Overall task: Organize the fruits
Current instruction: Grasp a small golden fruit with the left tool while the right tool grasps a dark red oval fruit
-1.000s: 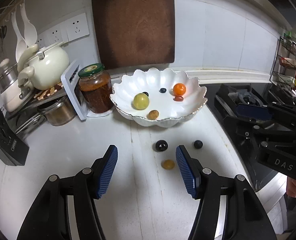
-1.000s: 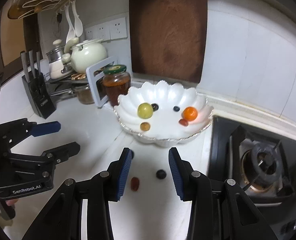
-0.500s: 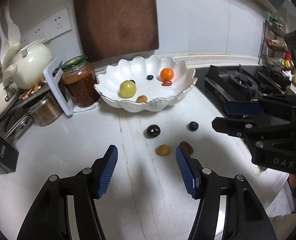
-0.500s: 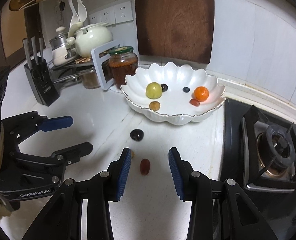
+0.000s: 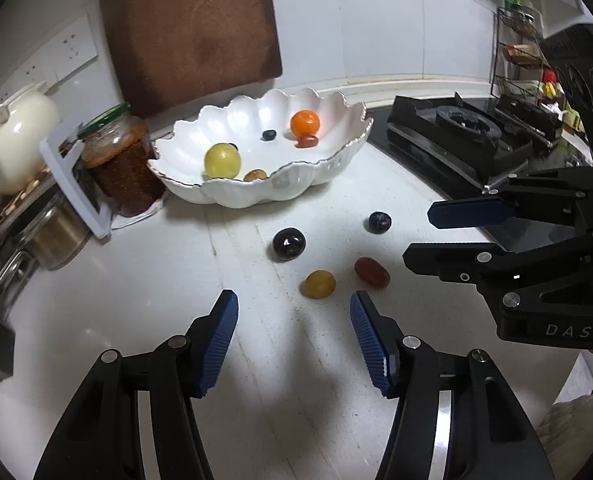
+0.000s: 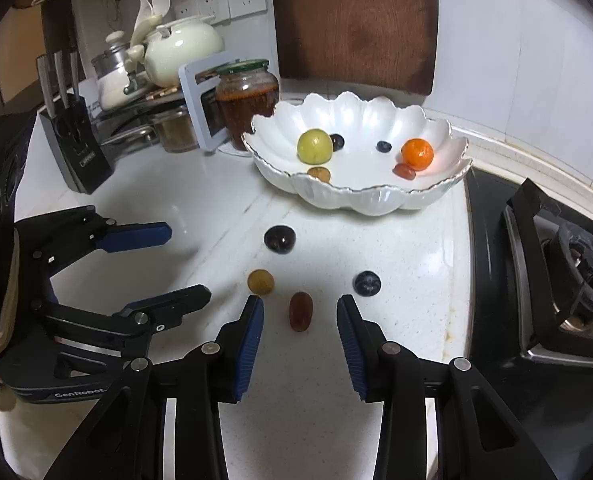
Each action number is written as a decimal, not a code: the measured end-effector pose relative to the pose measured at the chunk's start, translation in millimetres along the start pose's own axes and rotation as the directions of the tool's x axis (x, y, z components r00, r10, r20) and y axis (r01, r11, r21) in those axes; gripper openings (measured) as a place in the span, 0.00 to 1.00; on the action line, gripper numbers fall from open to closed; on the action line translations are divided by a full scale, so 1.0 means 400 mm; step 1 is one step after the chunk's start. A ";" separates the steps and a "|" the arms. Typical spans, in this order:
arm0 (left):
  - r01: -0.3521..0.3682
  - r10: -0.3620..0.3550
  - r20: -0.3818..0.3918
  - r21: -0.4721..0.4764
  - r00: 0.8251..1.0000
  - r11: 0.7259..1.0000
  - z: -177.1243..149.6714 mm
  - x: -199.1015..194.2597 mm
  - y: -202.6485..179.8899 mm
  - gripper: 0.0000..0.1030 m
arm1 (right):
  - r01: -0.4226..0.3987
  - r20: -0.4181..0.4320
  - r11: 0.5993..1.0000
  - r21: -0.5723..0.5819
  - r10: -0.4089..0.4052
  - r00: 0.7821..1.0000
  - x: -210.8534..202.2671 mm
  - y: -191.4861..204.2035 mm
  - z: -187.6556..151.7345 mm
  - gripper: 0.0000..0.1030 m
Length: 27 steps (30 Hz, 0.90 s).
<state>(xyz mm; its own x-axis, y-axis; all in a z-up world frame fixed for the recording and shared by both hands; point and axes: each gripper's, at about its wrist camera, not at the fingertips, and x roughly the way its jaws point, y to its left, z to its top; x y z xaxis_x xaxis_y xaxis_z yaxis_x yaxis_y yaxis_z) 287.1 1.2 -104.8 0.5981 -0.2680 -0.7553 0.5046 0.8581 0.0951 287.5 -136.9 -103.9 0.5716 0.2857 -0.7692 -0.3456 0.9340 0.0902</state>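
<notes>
A white scalloped bowl (image 5: 336,168) (image 6: 376,200) holds a yellow-green fruit (image 5: 222,161), an orange (image 5: 305,122), a blueberry, a red grape and an amber fruit. On the counter lie a dark plum (image 5: 289,243) (image 6: 279,239), a blueberry (image 5: 379,222) (image 6: 367,283), a yellow fruit (image 5: 319,283) (image 6: 261,281) and a red grape (image 5: 371,272) (image 6: 300,311). My left gripper (image 5: 294,320) is open and empty, just behind the yellow fruit. My right gripper (image 6: 300,320) is open, its jaws either side of the red grape, apart from it; it also shows in the left wrist view (image 5: 448,236).
A jar of red preserve (image 5: 122,160) (image 6: 246,100) stands left of the bowl beside a white rack (image 5: 76,184). A teapot (image 6: 182,48), pots and a knife block (image 6: 74,140) are further left. A gas stove (image 6: 556,264) (image 5: 468,136) lies to the right. A brown cutting board (image 5: 192,28) leans on the wall.
Both grippers have drawn back from the bowl and lowered toward the counter. The loose fruits now sit further ahead of the jaws; the red grape lies between my right gripper's fingers.
</notes>
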 end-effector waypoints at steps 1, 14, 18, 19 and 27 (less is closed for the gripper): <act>0.005 -0.005 -0.002 0.007 1.000 1.000 -0.001 0.007 -0.001 0.53 | -0.001 -0.003 1.000 -0.001 0.001 1.000 0.007 0.000 -0.003 0.38; 0.087 -0.086 -0.049 0.035 0.995 0.996 -0.009 0.092 0.005 0.42 | -0.031 -0.060 0.999 0.027 0.033 0.998 0.088 -0.008 -0.016 0.31; 0.101 -0.098 -0.055 0.041 0.994 0.994 -0.007 0.108 0.005 0.40 | -0.032 -0.068 0.999 0.040 0.034 0.997 0.105 -0.014 -0.018 0.29; 0.105 -0.103 -0.057 0.040 0.993 0.994 -0.005 0.112 0.005 0.40 | -0.036 -0.071 0.998 0.043 0.039 0.997 0.108 -0.015 -0.019 0.28; 0.121 -0.117 -0.073 0.066 0.991 0.990 -0.006 0.143 -0.010 0.35 | -0.044 -0.083 0.998 0.043 0.048 0.995 0.128 -0.018 -0.020 0.25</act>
<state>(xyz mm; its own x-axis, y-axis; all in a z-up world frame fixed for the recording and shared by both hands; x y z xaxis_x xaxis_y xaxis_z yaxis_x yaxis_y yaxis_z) 317.9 -16.5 -149.8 0.4884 -0.3337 -0.8063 0.6138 0.7881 0.0456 313.4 -130.9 -148.9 0.4909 0.3114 -0.8137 -0.3384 0.9288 0.1513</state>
